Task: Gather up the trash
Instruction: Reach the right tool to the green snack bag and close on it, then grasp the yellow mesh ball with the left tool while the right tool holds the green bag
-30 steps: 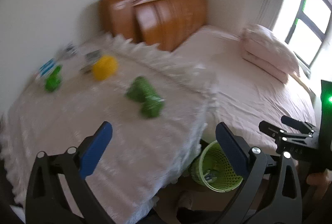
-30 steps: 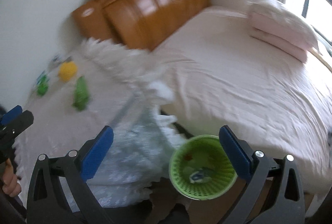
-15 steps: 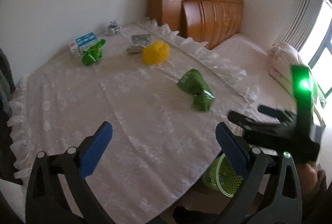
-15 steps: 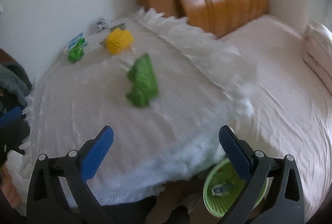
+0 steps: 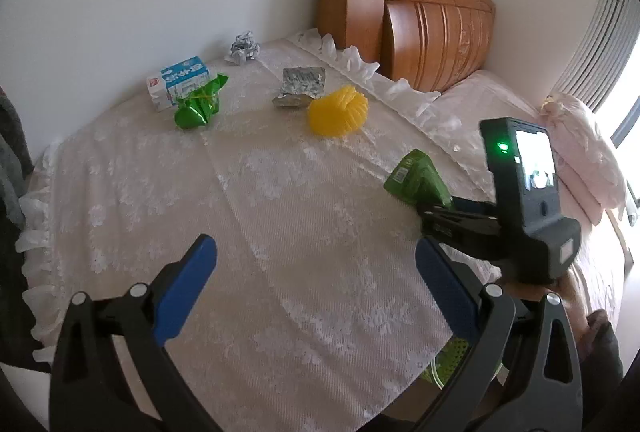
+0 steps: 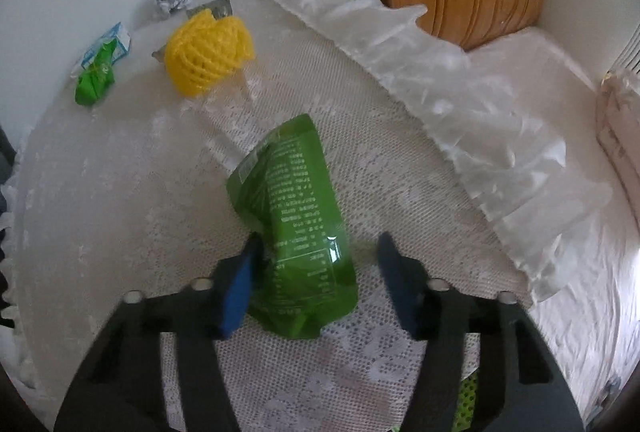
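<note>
A green snack pouch point(image 6: 296, 224) lies on the lace-covered table point(image 6: 120, 212); it also shows in the left wrist view point(image 5: 416, 180). My right gripper point(image 6: 320, 272) is open, its blue fingers on either side of the pouch's near end; it shows in the left wrist view point(image 5: 434, 210) too. My left gripper point(image 5: 312, 272) is open and empty above the table's near part. Further back lie a yellow foam net point(image 5: 338, 110), a green wrapper point(image 5: 198, 104), a milk carton point(image 5: 178, 82), a foil packet point(image 5: 302, 86) and a crumpled foil ball point(image 5: 242, 46).
A green mesh bin point(image 5: 448, 360) stands on the floor under the table's right edge. A bed point(image 5: 520, 120) with a wooden headboard point(image 5: 420, 20) and a pink pillow point(image 5: 584, 156) lies to the right. A white wall runs behind the table.
Both views swung from the bin and bed to the table. My right gripper moved in over the green pouch and its fingers narrowed around it.
</note>
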`<state>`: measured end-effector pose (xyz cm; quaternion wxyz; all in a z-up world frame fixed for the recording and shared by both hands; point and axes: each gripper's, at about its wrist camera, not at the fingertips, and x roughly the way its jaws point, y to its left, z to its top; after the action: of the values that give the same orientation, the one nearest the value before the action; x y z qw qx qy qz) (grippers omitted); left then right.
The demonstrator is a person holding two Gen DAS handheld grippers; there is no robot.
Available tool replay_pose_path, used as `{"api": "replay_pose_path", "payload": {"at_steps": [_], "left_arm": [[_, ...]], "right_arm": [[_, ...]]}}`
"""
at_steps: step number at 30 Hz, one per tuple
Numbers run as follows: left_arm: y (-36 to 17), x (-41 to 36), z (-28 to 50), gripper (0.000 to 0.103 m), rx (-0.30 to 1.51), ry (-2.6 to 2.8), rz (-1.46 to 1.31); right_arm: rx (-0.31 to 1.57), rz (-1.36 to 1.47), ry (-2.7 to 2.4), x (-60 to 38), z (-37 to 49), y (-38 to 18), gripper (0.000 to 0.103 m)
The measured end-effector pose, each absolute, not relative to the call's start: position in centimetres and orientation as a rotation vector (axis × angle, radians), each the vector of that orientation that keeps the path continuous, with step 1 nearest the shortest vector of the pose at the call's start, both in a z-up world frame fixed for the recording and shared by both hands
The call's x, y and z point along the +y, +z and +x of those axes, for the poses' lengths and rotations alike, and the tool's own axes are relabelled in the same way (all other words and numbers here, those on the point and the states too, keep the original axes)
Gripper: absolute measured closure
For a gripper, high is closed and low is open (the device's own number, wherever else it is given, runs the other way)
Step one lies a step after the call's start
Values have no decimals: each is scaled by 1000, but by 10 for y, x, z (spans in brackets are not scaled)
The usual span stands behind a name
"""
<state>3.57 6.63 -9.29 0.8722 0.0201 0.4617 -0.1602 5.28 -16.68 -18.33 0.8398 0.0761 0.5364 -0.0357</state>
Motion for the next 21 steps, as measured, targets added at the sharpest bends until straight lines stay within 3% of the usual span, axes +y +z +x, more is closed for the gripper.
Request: {"api": "replay_pose_path", "payload": {"at_steps": [11,21], "left_arm": [[-102,46,64,8,986,-367,32],[-155,-28,171,8,1039,-340,71]], "right_arm": [[1085,232,-52,-183,39,-168,59],[1080,286,-112,-196,13,-161,59]]}}
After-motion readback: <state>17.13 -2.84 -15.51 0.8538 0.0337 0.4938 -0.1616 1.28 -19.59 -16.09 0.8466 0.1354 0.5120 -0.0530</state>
